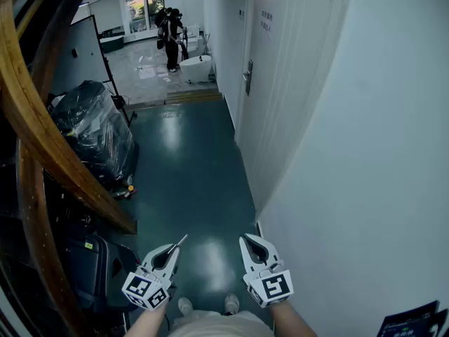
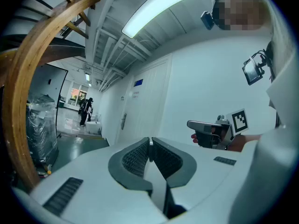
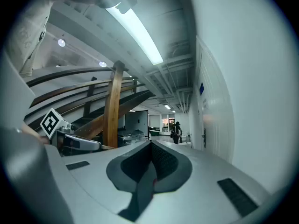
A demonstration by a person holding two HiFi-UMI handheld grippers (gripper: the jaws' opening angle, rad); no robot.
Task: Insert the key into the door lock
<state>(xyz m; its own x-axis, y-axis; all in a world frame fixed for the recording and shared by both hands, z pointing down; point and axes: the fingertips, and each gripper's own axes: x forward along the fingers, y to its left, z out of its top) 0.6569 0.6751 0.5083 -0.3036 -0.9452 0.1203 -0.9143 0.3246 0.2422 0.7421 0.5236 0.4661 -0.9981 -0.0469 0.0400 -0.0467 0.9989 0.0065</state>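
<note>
Left gripper (image 1: pixel 175 247): clenched on thin silver key (image 1: pixel 182 241), lower left.
Right gripper (image 1: pixel 248 238): jaws together, empty.
Dark door lock (image 1: pixel 248 76): upper centre (well apart).

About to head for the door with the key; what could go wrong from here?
The key sits only at the tips of the left gripper, so a bump could twist or drop it. The door handle is far down the corridor, and the wooden beam and wrapped bundle crowd the left side on the way.
</note>
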